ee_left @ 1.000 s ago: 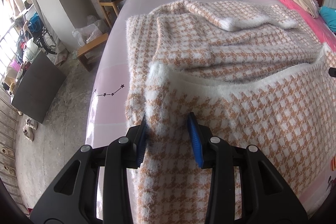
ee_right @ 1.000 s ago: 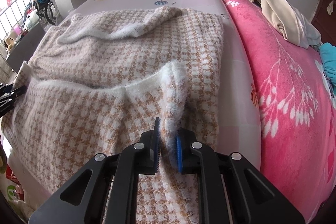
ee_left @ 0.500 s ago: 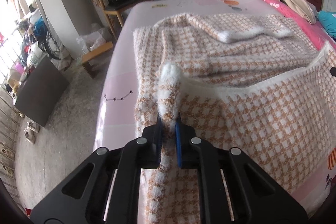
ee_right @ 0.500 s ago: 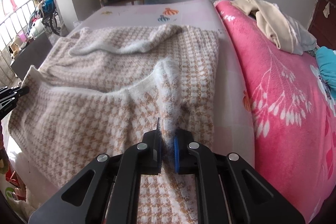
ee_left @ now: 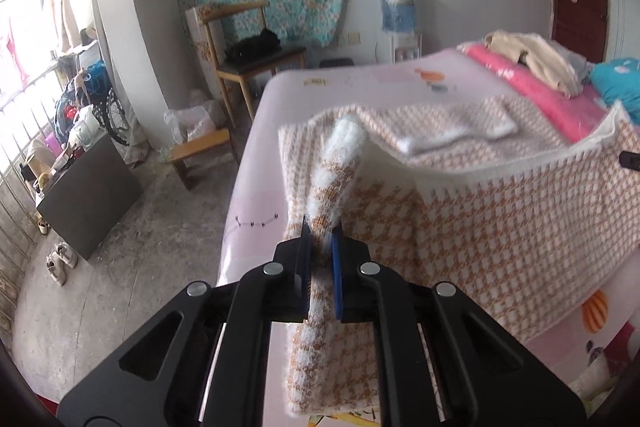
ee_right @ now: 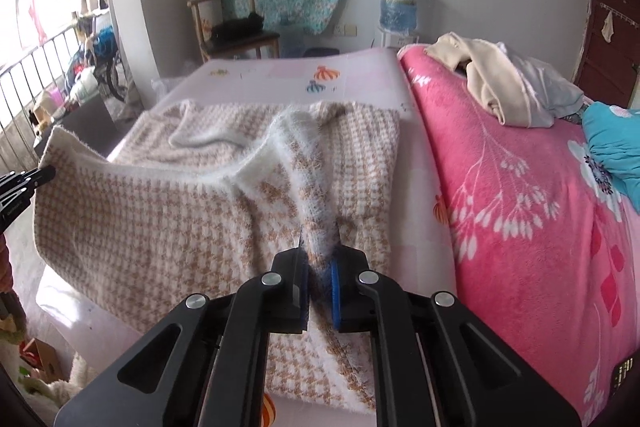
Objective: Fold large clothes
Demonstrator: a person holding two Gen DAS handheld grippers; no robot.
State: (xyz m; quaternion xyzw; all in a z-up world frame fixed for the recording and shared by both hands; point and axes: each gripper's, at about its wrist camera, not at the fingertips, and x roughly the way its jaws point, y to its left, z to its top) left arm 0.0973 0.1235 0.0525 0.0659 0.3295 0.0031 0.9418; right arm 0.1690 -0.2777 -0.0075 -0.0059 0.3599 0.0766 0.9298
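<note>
Sweater, large, fuzzy knit, orange-and-white houndstooth with white trim. Location: spread across the pink sheet on the near half of a bed, its far part lying flat, its near edge lifted clear of the mattress.

Left gripper: jaws closed on a bunched corner of the near edge, fabric standing up in a ridge between the blue pads. Right gripper: jaws likewise clamped on the opposite corner of the same edge. Purpose, as judged: two grips well apart keep the edge taut as one straight line, so it can be carried over the flat part in a single even fold.

Sleeve, white-cuffed, lies across the flat part of the garment, apparently tucked in so the fold encloses it.

Pink blanket and a heap of pale clothes lie to the right, apart from the work area.

Chair stands beyond the bed's far corner.
</note>
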